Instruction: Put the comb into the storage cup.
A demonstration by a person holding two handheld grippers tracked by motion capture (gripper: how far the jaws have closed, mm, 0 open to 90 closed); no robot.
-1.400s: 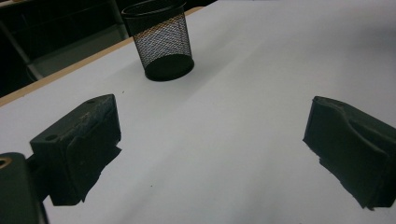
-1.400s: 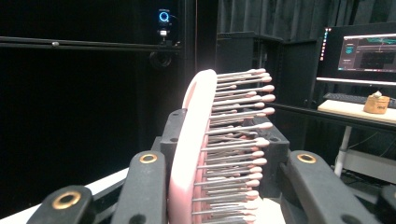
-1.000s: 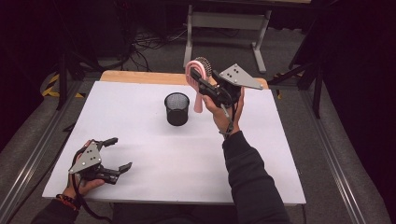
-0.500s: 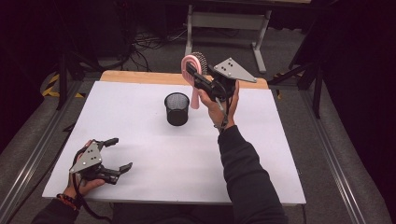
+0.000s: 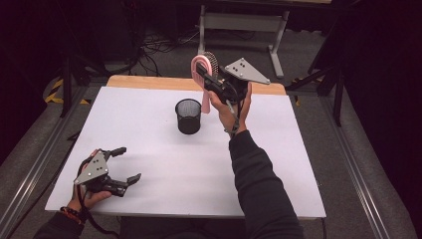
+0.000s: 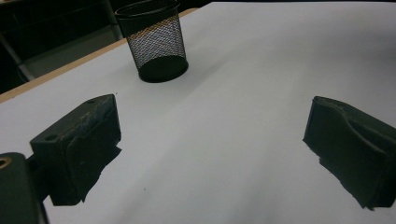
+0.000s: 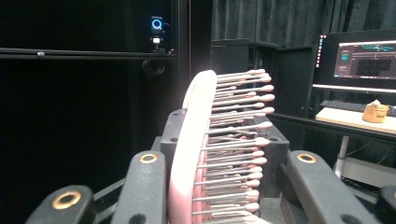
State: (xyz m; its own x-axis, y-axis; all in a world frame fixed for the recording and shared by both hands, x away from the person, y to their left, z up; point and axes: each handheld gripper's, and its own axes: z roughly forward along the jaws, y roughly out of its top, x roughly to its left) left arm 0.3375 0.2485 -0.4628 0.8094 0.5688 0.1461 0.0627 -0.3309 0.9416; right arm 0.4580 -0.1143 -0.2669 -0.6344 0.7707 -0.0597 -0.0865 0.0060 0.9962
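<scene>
Two hand-held grippers are in play, and only one carries anything: our right hand-held gripper (image 5: 211, 82) is clamped on a pink hairbrush (image 5: 201, 67), held up in the air above the far edge of the desk (image 5: 278, 164), at about one o'clock from the black mesh cup (image 5: 188, 116). In the right gripper view the hairbrush (image 7: 205, 154) stands nearly upright between the jaws, bristles turned to the right of that view, its head rising past the jaw tips. Our left hand-held gripper (image 5: 124, 164) rests low on the desk at about seven o'clock from the cup, jaws spread wide with nothing between them; the left gripper view shows the cup (image 6: 154, 42) standing upright ahead at roughly eleven o'clock. We judge the step in hand to be lowering the hairbrush into the cup. To do it well, we should bring the pink handle end directly over the cup's opening before descending, keep the hairbrush close to vertical so it clears the rim, and release only once the lower end is well inside. The cup looks light, so a sideways nudge could tip it; our idle left hand-held gripper could steady it if needed.
</scene>
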